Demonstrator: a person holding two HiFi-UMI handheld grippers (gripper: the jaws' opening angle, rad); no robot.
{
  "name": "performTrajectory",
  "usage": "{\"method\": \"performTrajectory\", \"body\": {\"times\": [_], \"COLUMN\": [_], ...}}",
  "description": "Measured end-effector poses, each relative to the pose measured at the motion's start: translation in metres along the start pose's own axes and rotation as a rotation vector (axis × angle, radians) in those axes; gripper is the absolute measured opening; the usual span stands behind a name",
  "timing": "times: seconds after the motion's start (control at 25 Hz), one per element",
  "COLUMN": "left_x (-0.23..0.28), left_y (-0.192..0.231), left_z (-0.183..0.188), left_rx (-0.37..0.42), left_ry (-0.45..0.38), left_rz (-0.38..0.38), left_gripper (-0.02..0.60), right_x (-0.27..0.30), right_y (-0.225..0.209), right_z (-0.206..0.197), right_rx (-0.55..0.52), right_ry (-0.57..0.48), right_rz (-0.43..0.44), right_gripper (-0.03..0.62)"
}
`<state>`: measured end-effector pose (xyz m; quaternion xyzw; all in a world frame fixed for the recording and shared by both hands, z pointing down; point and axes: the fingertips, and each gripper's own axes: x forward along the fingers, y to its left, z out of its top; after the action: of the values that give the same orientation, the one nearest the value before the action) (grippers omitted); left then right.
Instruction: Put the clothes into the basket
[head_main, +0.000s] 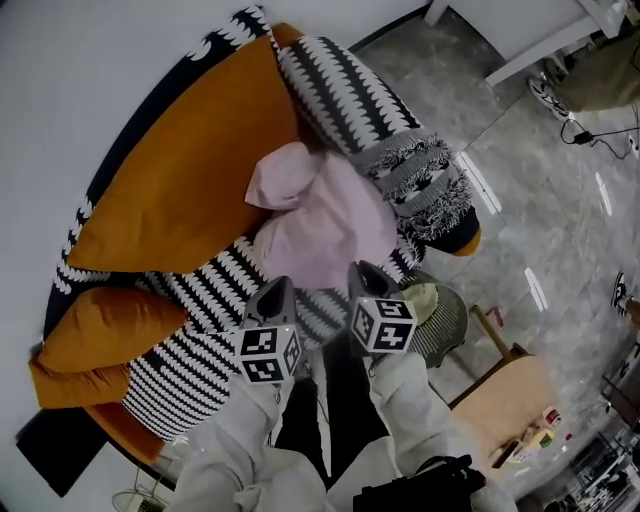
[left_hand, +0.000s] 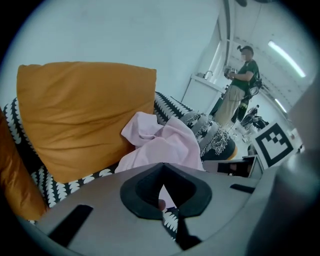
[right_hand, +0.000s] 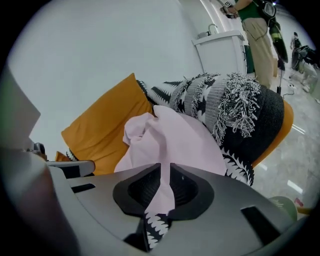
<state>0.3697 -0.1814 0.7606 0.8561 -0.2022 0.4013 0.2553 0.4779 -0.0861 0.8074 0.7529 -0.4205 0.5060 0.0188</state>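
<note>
A: While both hang over the front edge of the sofa, how do the jaws stand?
B: On the left gripper they meet at the tips, empty; on the right gripper they're closed to a thin slit, empty.
A: The clothes?
B: A pink garment, crumpled mid-seat just beyond, between the orange cushion and the fringed cushion.

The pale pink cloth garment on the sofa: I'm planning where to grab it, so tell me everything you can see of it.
The pale pink cloth garment is thin, soft-looking fabric, crumpled into a loose heap with one folded lobe raised on the side nearest the big orange cushion, which it rests against. It lies on the black-and-white patterned sofa, beside the grey fringed cushion. Nothing lies on top of it.
</note>
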Motion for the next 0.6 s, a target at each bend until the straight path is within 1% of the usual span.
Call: {"method": "performTrajectory", "body": {"times": [0.08, 0.16, 0.28, 0.44, 0.6], "left_x": [0.013, 0.023, 0.031, 0.038, 0.039], "left_y": [-0.001, -0.002, -0.002, 0.003, 0.010], "left_z": [-0.001, -0.001, -0.006, -0.013, -0.008], "left_rx": [-0.004, 0.015, 0.035, 0.016, 0.004], "left_ry": [0.003, 0.004, 0.012, 0.028, 0.028], "left_rz": [0.000, 0.002, 0.001, 0.009, 0.021], "left_gripper": [0.006, 0.006, 0.006, 0.006, 0.005], "right_x": [0.011, 0.021, 0.033, 0.047, 0.058], "right_y": [-0.006, -0.010, -0.013, -0.015, -0.018], "right_z": [-0.001, -0.003, -0.007, -0.010, -0.009], "right_rx": [0.000, 0.005, -0.004, -0.026, -0.022], "right_ry": [0.006, 0.018, 0.034, 0.056, 0.077], "right_rz": [0.000, 0.002, 0.000, -0.010, -0.027], "right_gripper": [0.045, 0.086, 0.097, 0.121, 0.121]}}
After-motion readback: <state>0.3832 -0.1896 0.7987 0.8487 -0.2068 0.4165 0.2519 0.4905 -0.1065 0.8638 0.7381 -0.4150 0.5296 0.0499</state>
